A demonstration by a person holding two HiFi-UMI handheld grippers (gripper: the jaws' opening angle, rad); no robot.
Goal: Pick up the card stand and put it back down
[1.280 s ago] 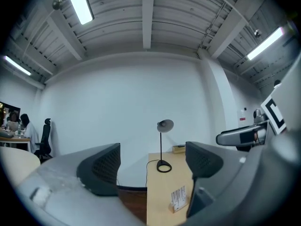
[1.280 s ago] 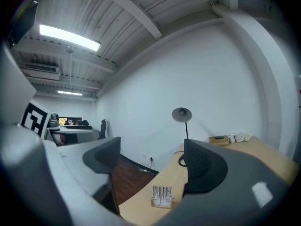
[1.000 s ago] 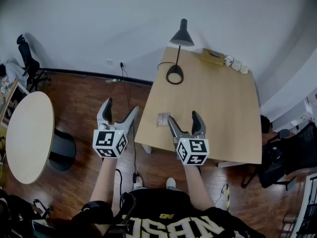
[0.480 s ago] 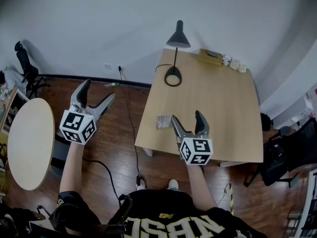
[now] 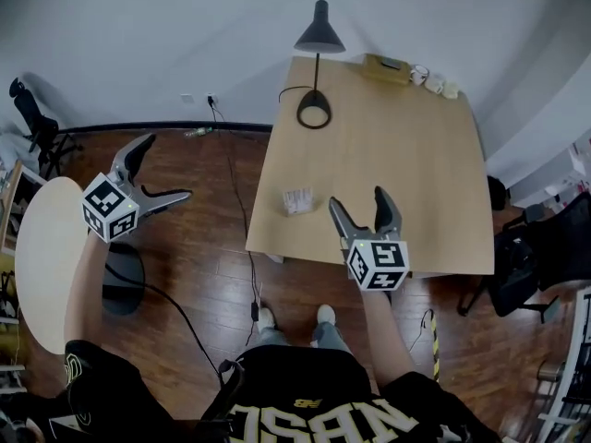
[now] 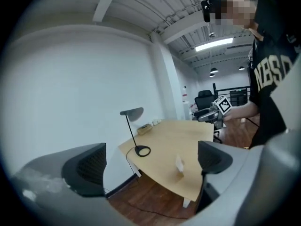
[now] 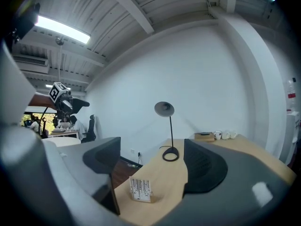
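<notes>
The card stand (image 5: 297,200), a small white card with print in a low holder, stands near the left front edge of the wooden table (image 5: 416,164). It also shows in the left gripper view (image 6: 179,164) and the right gripper view (image 7: 140,189). My right gripper (image 5: 360,201) hovers open over the table's front edge, just right of the stand, with nothing between its fingers (image 7: 203,166). My left gripper (image 5: 164,168) is held far out to the left over the wooden floor. Its jaws have just been opening and stand wide, empty, pointing across at the table (image 6: 160,145).
A black desk lamp (image 5: 314,109) stands at the table's far left corner. A flat box (image 5: 388,66) and small cups (image 5: 436,82) sit along the far edge. A round pale table (image 5: 42,266) and an office chair (image 5: 28,118) are at the left. A cable (image 5: 231,192) runs across the floor.
My left gripper has swung out leftward, away from the table, rolled over, and spread its jaws wider. My right gripper has shifted a little rightward along the table's front edge.
</notes>
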